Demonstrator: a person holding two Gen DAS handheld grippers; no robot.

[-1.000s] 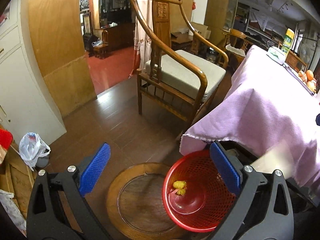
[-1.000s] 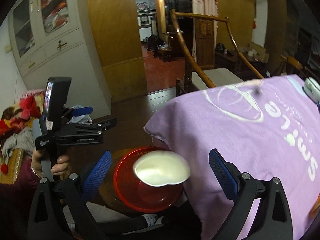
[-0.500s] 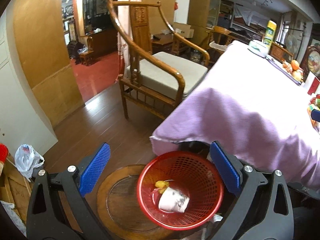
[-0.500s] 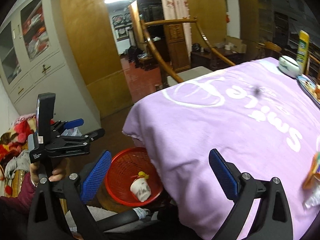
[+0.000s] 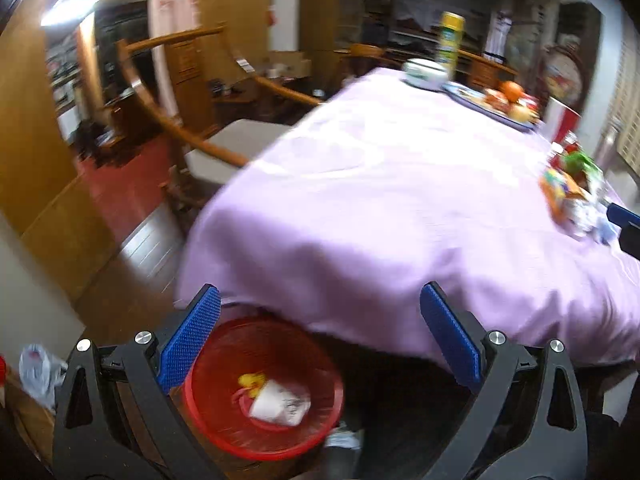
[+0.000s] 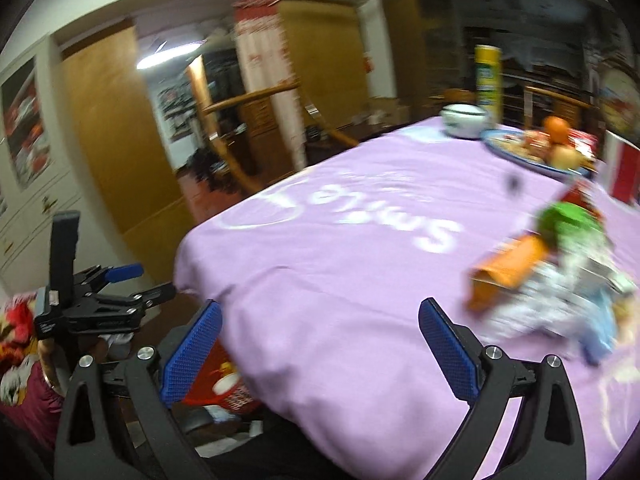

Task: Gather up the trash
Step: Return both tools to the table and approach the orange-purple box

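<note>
Holding apparently crumpled cup (image 5: 280, 404), red basket (image 5: 320, 428)

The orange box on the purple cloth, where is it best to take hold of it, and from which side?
The orange box lies flat at the near edge of the trash pile, its long side facing the open right claw. Probably best to pinch across its narrow width near the free lower-left end, coming from the left front, since wrappers crowd its right end. Blur hides its exact edges.

trash pile (image 6: 560, 292) blurred, red basket (image 6: 224, 394) half-hidden
</note>
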